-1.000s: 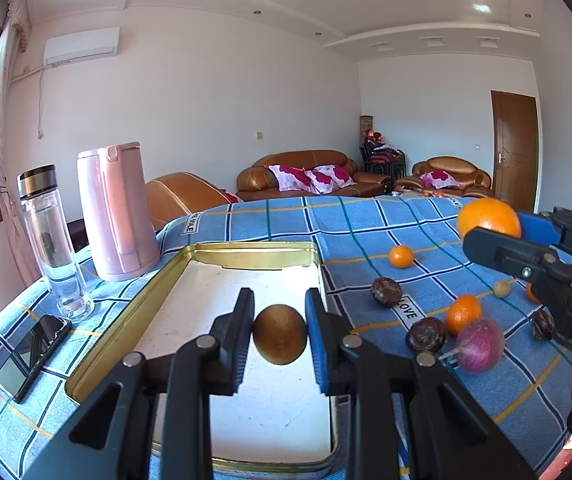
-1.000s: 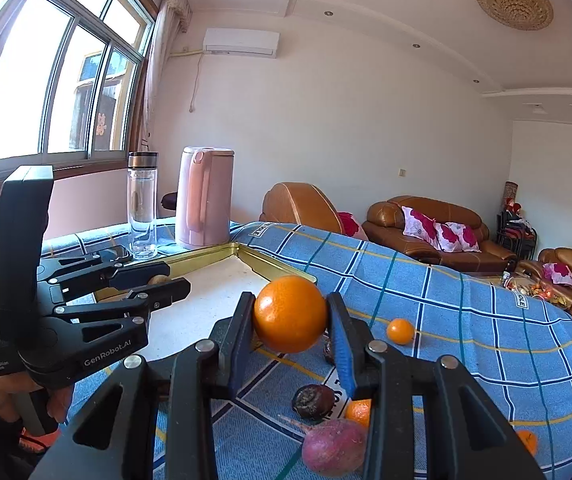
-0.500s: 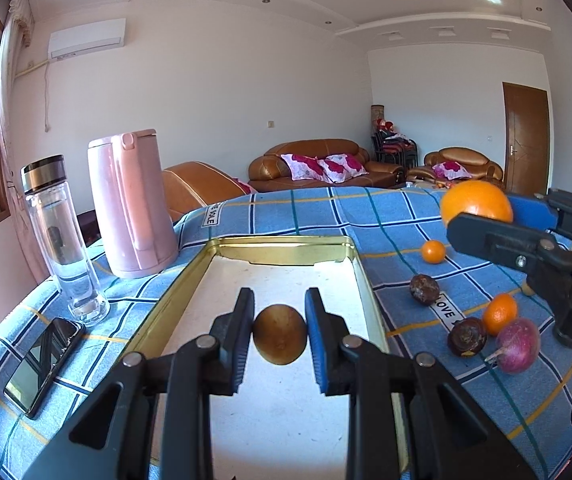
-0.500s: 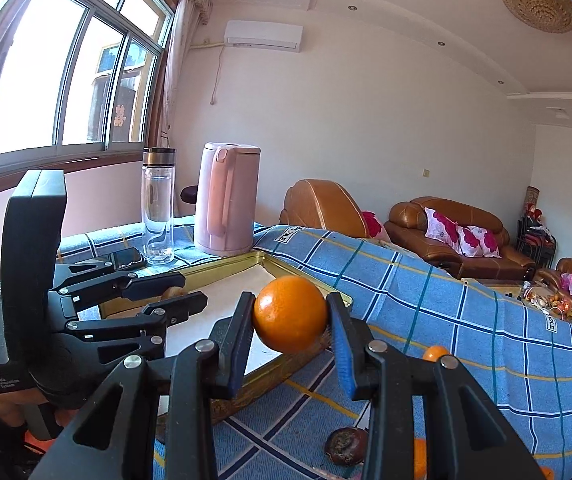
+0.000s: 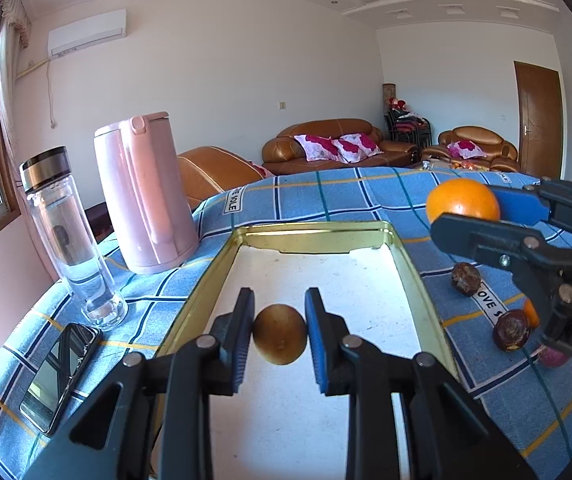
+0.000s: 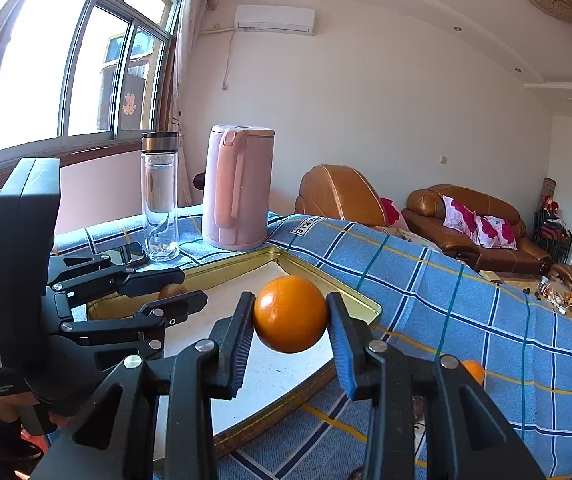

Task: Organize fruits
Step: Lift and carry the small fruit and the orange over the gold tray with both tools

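Left gripper (image 5: 280, 334): fingers clenched on a brown round fruit (image 5: 280, 335), held above the near part of the gold-rimmed tray (image 5: 417, 284).
Right gripper (image 6: 289, 314): fingers clenched on an orange (image 6: 289, 314), held over the tray's right rim.
Tabletop, blue checked cloth (image 5: 325, 196): two dark wrinkled fruits (image 5: 465, 278) (right of the tray).
Left of the tray: pink kettle (image 5: 146, 192), glass bottle (image 5: 70, 236), phone (image 5: 60, 376).
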`<state>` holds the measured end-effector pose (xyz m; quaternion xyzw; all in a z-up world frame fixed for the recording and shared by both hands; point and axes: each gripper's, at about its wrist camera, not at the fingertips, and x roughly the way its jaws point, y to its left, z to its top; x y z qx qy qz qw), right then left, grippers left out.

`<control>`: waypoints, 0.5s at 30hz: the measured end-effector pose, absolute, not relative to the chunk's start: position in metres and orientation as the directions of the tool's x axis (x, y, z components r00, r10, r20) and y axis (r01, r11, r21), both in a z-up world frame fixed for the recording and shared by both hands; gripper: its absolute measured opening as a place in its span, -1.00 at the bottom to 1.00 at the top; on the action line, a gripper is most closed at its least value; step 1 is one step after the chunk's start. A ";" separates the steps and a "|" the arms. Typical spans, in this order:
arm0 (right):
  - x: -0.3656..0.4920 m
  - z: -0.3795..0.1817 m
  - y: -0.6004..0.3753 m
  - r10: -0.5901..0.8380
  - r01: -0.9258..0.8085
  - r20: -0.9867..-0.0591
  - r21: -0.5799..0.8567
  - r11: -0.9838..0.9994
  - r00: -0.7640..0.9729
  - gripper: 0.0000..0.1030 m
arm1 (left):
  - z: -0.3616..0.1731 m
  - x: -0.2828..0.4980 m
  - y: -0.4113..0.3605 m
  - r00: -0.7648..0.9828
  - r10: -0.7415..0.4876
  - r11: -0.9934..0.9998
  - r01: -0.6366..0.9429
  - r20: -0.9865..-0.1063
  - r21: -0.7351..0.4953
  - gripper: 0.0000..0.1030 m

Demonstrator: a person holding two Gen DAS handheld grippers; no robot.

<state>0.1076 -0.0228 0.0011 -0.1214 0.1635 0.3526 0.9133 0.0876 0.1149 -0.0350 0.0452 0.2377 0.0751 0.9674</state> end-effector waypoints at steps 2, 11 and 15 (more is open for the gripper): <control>0.113 -0.002 -0.019 0.609 -0.688 -0.394 -0.091 0.719 0.688 -0.27 | -0.036 0.090 0.117 0.870 0.181 0.982 -0.132 -0.459 0.137 -0.46; 0.128 -0.018 0.000 0.605 -0.700 -0.441 -0.076 0.710 0.662 -0.26 | -0.042 0.102 0.127 0.841 0.207 0.976 -0.147 -0.500 0.159 -0.46; 0.133 -0.025 0.004 0.600 -0.699 -0.461 -0.064 0.712 0.654 -0.26 | -0.044 0.105 0.129 0.829 0.220 0.973 -0.150 -0.514 0.174 -0.46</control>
